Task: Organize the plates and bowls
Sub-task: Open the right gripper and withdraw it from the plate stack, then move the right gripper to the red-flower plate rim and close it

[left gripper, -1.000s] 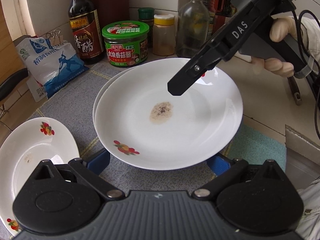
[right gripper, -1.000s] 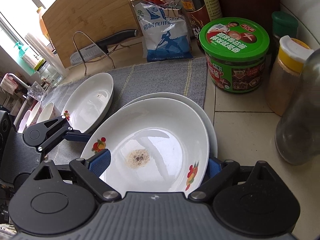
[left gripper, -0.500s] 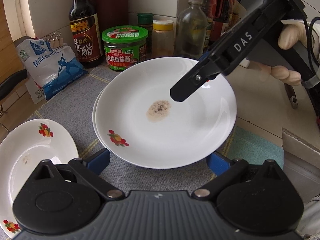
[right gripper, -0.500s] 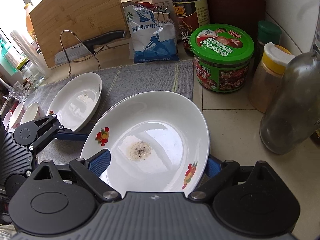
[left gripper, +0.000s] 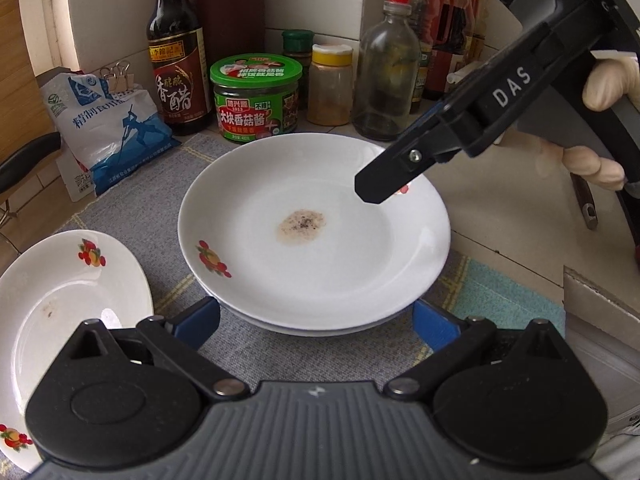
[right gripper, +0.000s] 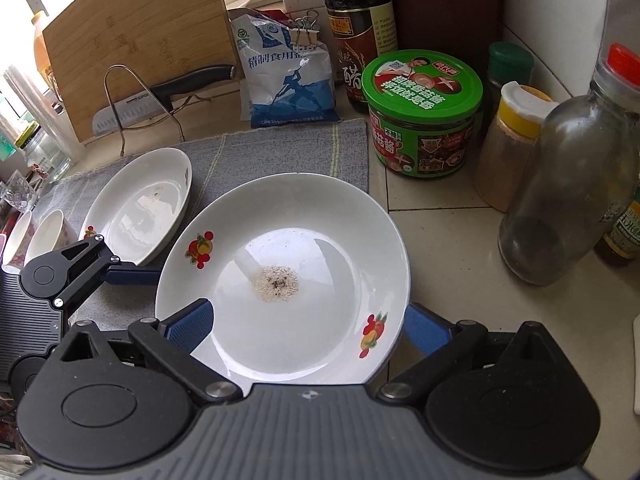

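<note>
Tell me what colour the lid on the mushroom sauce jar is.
Green, with printed pictures and red lettering on the mushroom sauce jar; clearest in the right wrist view.

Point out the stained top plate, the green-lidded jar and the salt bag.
stained top plate (left gripper: 352, 264), left wrist view, bare white inner surface
green-lidded jar (right gripper: 420, 84), right wrist view, lid top
salt bag (left gripper: 116, 128), left wrist view, blue printed front

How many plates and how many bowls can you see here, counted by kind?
Plates: 3 (stained plate, plate under it, left plate)
Bowls: 2 (nearer bowl, farther bowl)
Total: 5
</note>
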Available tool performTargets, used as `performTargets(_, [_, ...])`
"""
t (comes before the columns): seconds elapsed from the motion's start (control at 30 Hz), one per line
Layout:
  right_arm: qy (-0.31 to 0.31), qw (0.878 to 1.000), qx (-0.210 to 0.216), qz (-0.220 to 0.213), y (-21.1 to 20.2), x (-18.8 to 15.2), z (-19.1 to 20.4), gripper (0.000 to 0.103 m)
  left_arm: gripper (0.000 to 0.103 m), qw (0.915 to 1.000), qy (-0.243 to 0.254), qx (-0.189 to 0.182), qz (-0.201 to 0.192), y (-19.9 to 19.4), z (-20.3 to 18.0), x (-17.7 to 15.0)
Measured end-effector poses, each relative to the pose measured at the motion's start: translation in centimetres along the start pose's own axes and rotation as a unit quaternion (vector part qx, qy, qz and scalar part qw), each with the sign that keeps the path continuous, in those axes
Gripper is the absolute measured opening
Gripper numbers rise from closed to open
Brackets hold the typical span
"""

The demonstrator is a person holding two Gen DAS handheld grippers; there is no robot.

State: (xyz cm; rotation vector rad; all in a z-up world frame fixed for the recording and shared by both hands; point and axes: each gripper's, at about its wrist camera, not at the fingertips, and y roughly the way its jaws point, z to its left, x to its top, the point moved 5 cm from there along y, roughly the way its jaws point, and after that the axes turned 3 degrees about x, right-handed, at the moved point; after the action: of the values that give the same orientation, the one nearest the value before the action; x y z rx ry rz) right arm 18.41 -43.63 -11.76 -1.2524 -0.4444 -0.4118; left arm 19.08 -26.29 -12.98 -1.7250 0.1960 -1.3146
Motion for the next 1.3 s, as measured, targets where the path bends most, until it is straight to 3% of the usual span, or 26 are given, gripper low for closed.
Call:
performTargets(0.3, [-0.063, 0.996, -0.044, -0.046, -1.8, -0.8, 3.8, 0.103, 0.102, 0.999, -0.026, 0.013, -0.033, -2.9, 0.3, -0.4])
performTargets(0.57, [-0.156, 0.978, -0.094, -0.105, -3.3, -1.7, 8.8, 0.103, 0.102, 0.9946, -0.033, 0.061, -0.077, -8.3, 1.7, -1.9])
performTargets(0.87, [-0.168, 0.978, -0.057, -0.109, -2.5, -2.0, 12.8, 0.103, 0.102, 0.9848, -0.07, 0.139, -0.078, -11.5, 4.5, -5.1])
performTargets(1.23, [-0.198, 0.976, -0.031, -0.082, -0.2, -1.5, 15.2, 0.103, 0.102, 0.9623, -0.17, 0.21, -0.032, -8.9, 7.3, -9.4])
performTargets(1.3, [-0.209, 0.975, -0.029, -0.075, 0.2, -1.3, 15.4, 0.103, 0.102, 0.9601, -0.183, 0.21, -0.03, -8.2, 7.3, -9.7])
